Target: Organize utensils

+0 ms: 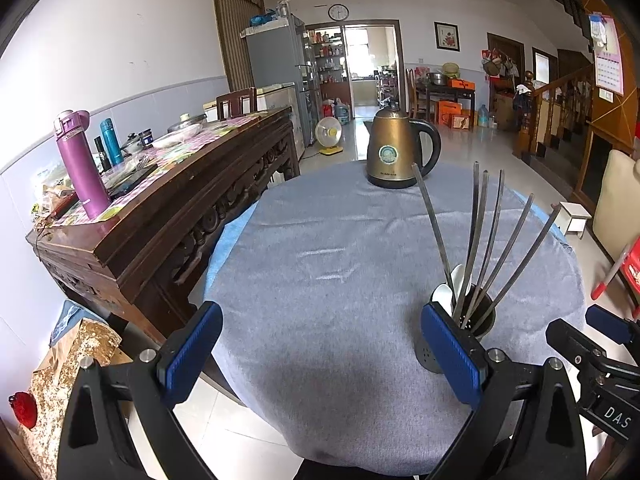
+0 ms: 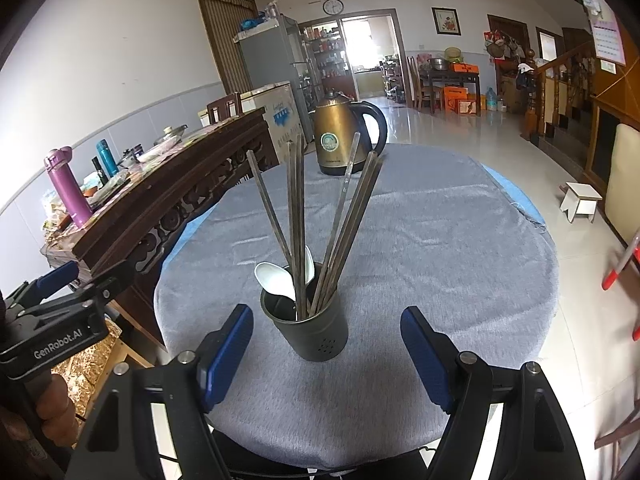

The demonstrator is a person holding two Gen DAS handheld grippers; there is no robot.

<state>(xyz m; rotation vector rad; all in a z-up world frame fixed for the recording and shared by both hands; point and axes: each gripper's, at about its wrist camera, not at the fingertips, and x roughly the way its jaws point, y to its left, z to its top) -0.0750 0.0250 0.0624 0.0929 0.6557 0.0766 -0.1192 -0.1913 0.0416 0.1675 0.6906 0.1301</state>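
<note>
1. Utensil holder (image 2: 310, 330): a dark metal cup with small holes, upright on the grey tablecloth (image 2: 420, 240) near the table's front edge. It holds several metal chopsticks (image 2: 296, 216), fanned outward, and two white spoons (image 2: 274, 278).
2. Right gripper (image 2: 326, 350): jaws spread wide and empty, one blue pad on each side of the holder, not touching it.
3. Left gripper (image 1: 320, 344): jaws spread wide and empty over bare cloth; the holder stands just behind its right finger.
4. Kettle (image 2: 344, 136): bronze-coloured with a black handle, at the table's far edge, well apart from the holder; its round badge is illegible.
5. Sideboard (image 1: 168, 208): dark carved wood, left of the table, carrying a purple flask (image 1: 80, 164) and a teal flask (image 1: 111, 141).
6. Legible writing: "GenRobot.AI" on the left gripper's body in the right wrist view; "DAS" on the right gripper's body in the left wrist view.
</note>
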